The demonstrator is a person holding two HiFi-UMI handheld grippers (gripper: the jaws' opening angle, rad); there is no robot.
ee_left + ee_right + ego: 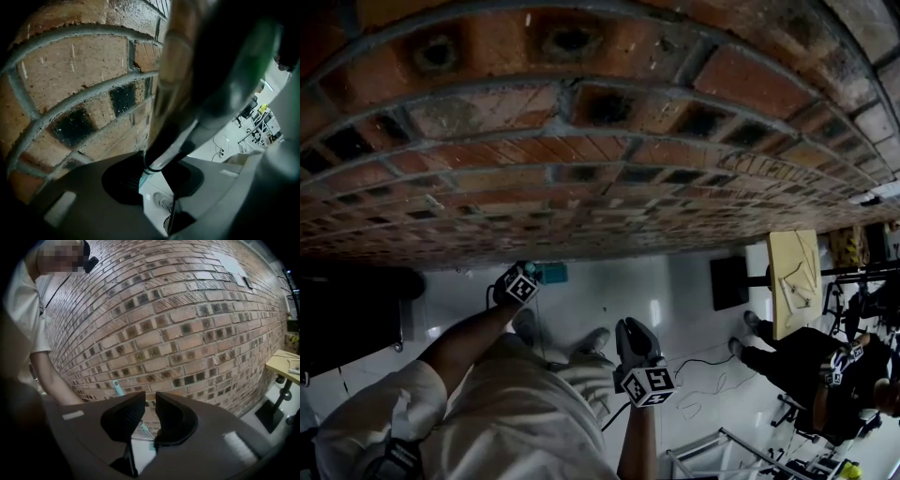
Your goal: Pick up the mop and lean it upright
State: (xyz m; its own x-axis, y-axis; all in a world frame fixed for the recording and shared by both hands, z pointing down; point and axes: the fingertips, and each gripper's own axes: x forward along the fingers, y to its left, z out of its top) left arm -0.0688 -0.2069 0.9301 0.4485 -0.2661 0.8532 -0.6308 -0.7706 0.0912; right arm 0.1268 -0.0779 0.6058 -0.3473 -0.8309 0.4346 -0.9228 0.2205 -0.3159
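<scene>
Mop (pixel 164 150) pole clamped in left gripper (pixel 154 180) beside brick wall (pixel 70 84) at 12 o'clock, right gripper (pixel 150 401) barely ajar and empty; let go off-balance, it may slide along wall.

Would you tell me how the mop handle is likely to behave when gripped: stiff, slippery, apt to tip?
The mop handle looks like a straight metal tube, so probably stiff. Its smooth shine may let it twist between the pads of the left gripper. Leaned on the brick wall over the glossy floor, it might slide and tip.
</scene>
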